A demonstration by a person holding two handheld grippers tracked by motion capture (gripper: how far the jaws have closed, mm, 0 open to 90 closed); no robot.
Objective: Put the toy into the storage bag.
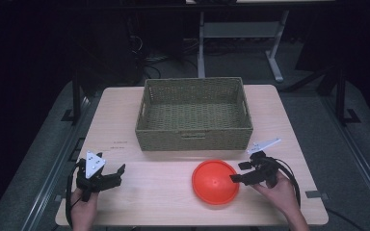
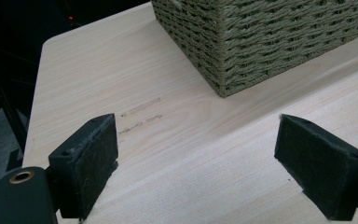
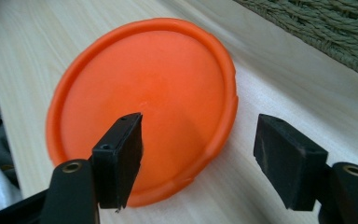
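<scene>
basket (image 1: 194, 115) sits behind orange disc (image 1: 215, 181); right gripper (image 1: 241, 172) jaws wide, perhaps straddling its rim; left gripper (image 1: 117, 174) wide.

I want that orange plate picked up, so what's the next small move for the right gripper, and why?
Probably ease the right gripper forward and down so its open jaws straddle the near rim of the orange plate, then close. One jaw already hangs over the plate, the other over bare table, so the rim lies between them but is not yet gripped.

woven basket (image 1: 194, 115) blocking table's (image 1: 159, 187) far half, orange plate (image 1: 215, 181) front right, bare wood front left
</scene>
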